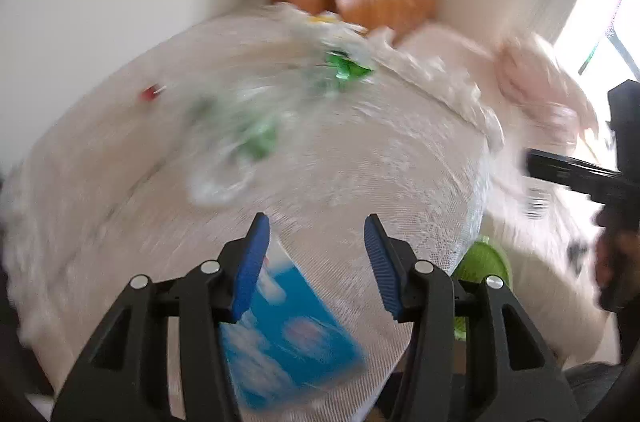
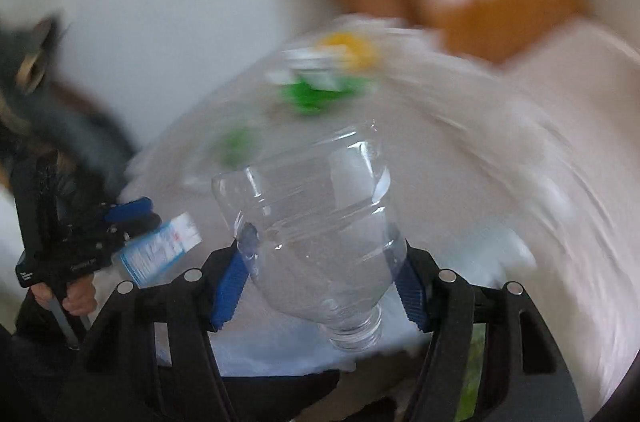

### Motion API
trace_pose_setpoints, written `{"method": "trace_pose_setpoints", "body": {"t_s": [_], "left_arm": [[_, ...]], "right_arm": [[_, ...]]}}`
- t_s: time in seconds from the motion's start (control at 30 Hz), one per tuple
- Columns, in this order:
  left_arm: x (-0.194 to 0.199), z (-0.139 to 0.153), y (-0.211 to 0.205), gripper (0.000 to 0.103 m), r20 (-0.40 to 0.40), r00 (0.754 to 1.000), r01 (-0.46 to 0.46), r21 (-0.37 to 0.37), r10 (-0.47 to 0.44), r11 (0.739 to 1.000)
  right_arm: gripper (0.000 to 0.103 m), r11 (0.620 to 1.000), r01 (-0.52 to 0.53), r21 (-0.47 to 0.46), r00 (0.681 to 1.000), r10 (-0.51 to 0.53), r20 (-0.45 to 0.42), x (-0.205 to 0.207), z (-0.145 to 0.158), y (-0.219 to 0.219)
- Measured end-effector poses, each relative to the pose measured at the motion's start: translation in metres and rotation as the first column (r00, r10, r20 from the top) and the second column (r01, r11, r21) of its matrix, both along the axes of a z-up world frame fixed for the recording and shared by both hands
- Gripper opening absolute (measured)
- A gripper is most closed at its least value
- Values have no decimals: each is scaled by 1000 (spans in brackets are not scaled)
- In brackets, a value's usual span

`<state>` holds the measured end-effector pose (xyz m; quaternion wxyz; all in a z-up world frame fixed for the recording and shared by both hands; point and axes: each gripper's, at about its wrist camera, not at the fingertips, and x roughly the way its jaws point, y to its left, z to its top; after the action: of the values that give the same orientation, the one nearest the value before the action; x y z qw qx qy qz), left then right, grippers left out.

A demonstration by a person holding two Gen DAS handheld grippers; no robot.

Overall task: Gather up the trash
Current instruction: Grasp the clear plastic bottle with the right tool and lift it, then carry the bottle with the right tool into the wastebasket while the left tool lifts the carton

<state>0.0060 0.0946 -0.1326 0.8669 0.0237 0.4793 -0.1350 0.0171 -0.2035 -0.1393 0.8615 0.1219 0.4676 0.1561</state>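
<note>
Right claw point(image 2: 320, 278) gripped a clear bottle point(image 2: 312, 222), neck toward six o'clock; left claw point(image 1: 316, 262) seemed clamped on a blue carton point(image 1: 280, 334). We judged both needed steady grips till binned.

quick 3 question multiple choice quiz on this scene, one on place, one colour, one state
1. Where is the clear bottle? A on the table; B in the right gripper; C in a basket.
2. The carton at the left gripper is? A red; B blue and white; C yellow.
3. The bottle's neck is? A capped; B uncapped; C broken off.
Answers: B, the blue pads pinch its sides; B, blue print with white patches; B, bare threads show.
</note>
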Motion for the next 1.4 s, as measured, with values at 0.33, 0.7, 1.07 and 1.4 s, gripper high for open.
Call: {"method": "trace_pose_setpoints", "body": {"t_s": [0.33, 0.7, 1.07, 1.4], "left_arm": [[21, -1, 6, 50, -12, 999, 44, 22, -44, 999], [-28, -9, 29, 95, -211, 968, -137, 5, 135, 991], [-25, -62, 4, 67, -309, 860, -370, 173, 407, 913], [-38, -25, -13, 66, -238, 896, -362, 100, 376, 927]], "right_arm": [[66, 969, 246, -3, 969, -246, -36, -72, -14, -39], [66, 999, 10, 31, 999, -11, 37, -29, 7, 10], [66, 987, -151, 63, 987, 147, 70, -16, 12, 13], [66, 998, -63, 25, 997, 62, 42, -45, 8, -38]]}}
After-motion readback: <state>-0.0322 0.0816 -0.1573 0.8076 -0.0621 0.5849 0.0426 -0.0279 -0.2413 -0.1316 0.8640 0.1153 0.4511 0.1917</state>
